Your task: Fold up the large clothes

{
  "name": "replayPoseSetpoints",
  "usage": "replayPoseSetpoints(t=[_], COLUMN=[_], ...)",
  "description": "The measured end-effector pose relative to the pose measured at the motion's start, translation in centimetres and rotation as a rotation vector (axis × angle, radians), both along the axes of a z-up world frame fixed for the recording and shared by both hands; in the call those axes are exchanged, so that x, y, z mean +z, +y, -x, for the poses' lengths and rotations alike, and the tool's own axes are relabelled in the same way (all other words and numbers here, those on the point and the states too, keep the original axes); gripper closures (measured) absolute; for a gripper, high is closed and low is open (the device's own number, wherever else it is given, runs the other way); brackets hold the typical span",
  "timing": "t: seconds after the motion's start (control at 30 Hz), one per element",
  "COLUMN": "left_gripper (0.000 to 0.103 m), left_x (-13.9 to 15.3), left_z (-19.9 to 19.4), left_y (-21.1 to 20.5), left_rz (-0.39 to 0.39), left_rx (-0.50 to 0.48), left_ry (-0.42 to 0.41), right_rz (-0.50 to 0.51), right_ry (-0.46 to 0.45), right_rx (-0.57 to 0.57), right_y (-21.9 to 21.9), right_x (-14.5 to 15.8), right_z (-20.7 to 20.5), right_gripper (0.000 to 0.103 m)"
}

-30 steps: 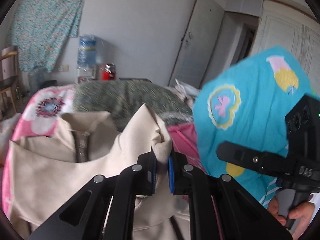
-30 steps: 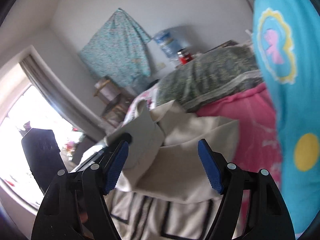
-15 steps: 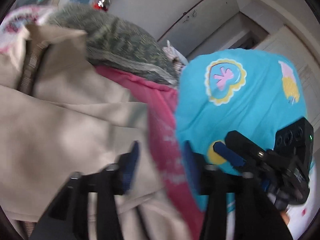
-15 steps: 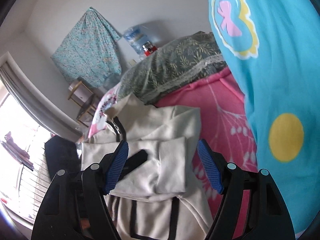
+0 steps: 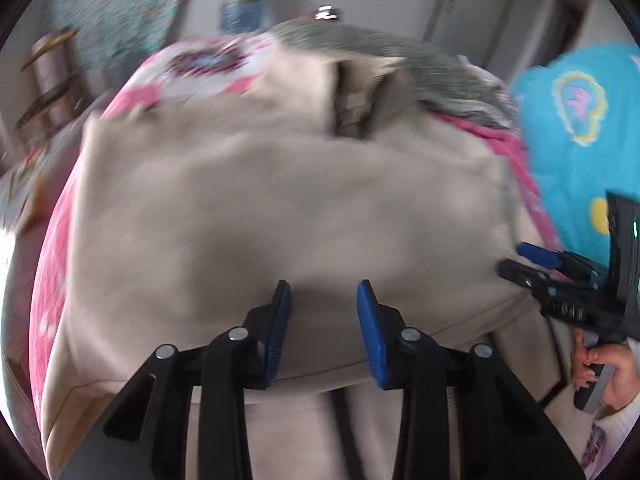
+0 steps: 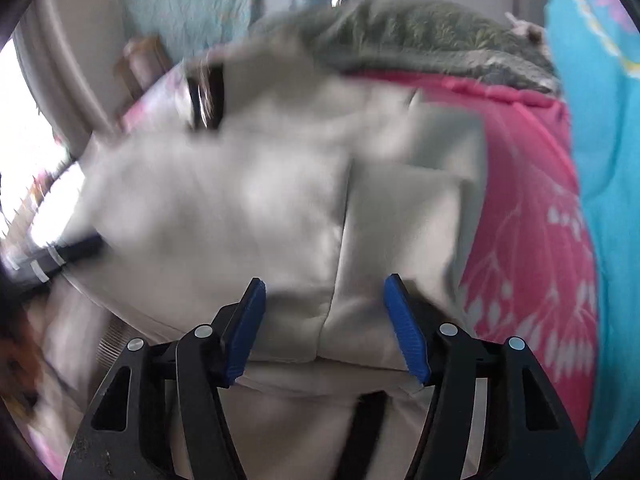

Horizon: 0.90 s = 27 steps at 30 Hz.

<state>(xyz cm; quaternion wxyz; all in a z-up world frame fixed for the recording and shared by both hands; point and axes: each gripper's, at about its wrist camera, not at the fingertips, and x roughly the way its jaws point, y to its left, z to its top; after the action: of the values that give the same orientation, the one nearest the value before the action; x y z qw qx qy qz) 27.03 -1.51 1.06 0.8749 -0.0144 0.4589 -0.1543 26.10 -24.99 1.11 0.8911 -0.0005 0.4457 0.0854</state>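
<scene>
A beige zip-up jacket (image 5: 260,200) lies folded on a pink floral bedsheet (image 5: 56,240), collar (image 5: 352,92) at the far end. My left gripper (image 5: 323,292) hovers over the near fold edge. Its jaws are closing with a gap still between the pads and only cloth beneath. My right gripper (image 6: 324,288) stands wider over the same jacket (image 6: 240,200) near the seam of a folded flap. Its jaws are also closing and its pads are not pressing on anything. In the left wrist view the right gripper (image 5: 532,260) shows at the jacket's right edge, held by a hand (image 5: 600,364).
A green patterned pillow (image 5: 380,44) lies behind the collar. A turquoise blanket (image 6: 600,120) rises along the right side. A water bottle (image 5: 240,0) and a wooden shelf (image 5: 52,72) stand by the far wall. The frames are motion-blurred.
The left gripper let go of the beige fabric it pinched, opened wide, then narrowed. Both grippers dropped and tilted down onto the folded jacket's near edge.
</scene>
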Motion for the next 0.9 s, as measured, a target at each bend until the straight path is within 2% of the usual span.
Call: replayPoseSetpoints(t=[0.03, 0.1, 0.2, 0.27, 0.3, 0.37, 0.47, 0.53, 0.57, 0.63, 0.7, 0.73, 0.77, 0.8, 0.83, 0.87, 0.9], left_gripper=[0.086, 0.098, 0.1, 0.1, 0.1, 0.1, 0.1, 0.1, 0.1, 0.091, 0.079, 0.077, 0.071, 0.061, 0.054, 0.043, 0.038], left_x=[-0.4, -0.4, 0.1, 0.5, 0.6, 0.6, 1.3, 1.8, 2.2, 2.9, 3.2, 3.4, 3.5, 3.7, 3.7, 3.6, 3.4], left_z=[0.0, -0.1, -0.1, -0.2, -0.3, -0.9, -1.1, -1.1, -1.1, -0.9, -1.7, -2.0, -2.3, -3.0, -3.5, -4.2, -4.7], left_y=[1.6, 4.3, 7.4, 8.5, 8.9, 10.1, 10.2, 10.8, 10.7, 10.2, 9.0, 8.2, 7.9, 7.4, 7.3, 7.3, 7.5], left_rz=[0.028, 0.086, 0.145, -0.038, -0.04, 0.019, -0.088, -0.071, -0.068, -0.091, -0.116, -0.145, -0.173, -0.218, -0.249, -0.266, -0.265], left_rx=[0.024, 0.086, 0.153, 0.273, 0.279, 0.263, 0.28, 0.292, 0.293, 0.262, 0.183, 0.165, 0.166, 0.181, 0.206, 0.235, 0.252], left_ry=[-0.005, -0.005, -0.023, -0.066, -0.067, -0.031, -0.072, -0.076, -0.081, -0.109, -0.101, -0.101, -0.103, -0.109, -0.111, -0.106, -0.096], right_rz=[0.049, 0.073, 0.06, 0.062, 0.07, 0.082, 0.076, 0.089, 0.097, 0.062, 0.045, 0.033, 0.018, 0.001, -0.005, -0.004, -0.003], right_ry=[-0.024, -0.024, -0.018, -0.019, -0.014, 0.008, 0.047, 0.062, 0.034, -0.033, -0.034, -0.018, 0.006, 0.064, 0.108, 0.147, 0.176], right_rx=[0.011, -0.001, -0.021, -0.024, -0.015, 0.01, 0.01, 0.015, 0.002, -0.009, -0.044, -0.059, -0.071, -0.073, -0.074, -0.079, -0.076], right_y=[0.5, 0.8, 0.5, 0.5, 0.5, 0.7, 0.6, 0.7, 0.4, -0.5, -1.6, -2.1, -2.6, -3.0, -3.3, -3.4, -3.4], right_x=[0.1, 0.5, 0.4, 0.4, 0.3, 0.0, 0.4, 1.4, 2.2, 4.1, 4.8, 4.8, 4.6, 3.7, 2.9, 2.0, 1.1], right_z=[0.5, 0.6, 0.1, -0.4, -0.8, -2.1, -4.2, -4.5, -4.2, -3.3, -3.5, -4.0, -4.6, -5.6, -6.4, -7.0, -7.4], right_gripper=[0.044, 0.044, 0.044, 0.042, 0.04, 0.037, 0.035, 0.037, 0.045, 0.046, 0.046, 0.046, 0.044, 0.035, 0.032, 0.028, 0.027])
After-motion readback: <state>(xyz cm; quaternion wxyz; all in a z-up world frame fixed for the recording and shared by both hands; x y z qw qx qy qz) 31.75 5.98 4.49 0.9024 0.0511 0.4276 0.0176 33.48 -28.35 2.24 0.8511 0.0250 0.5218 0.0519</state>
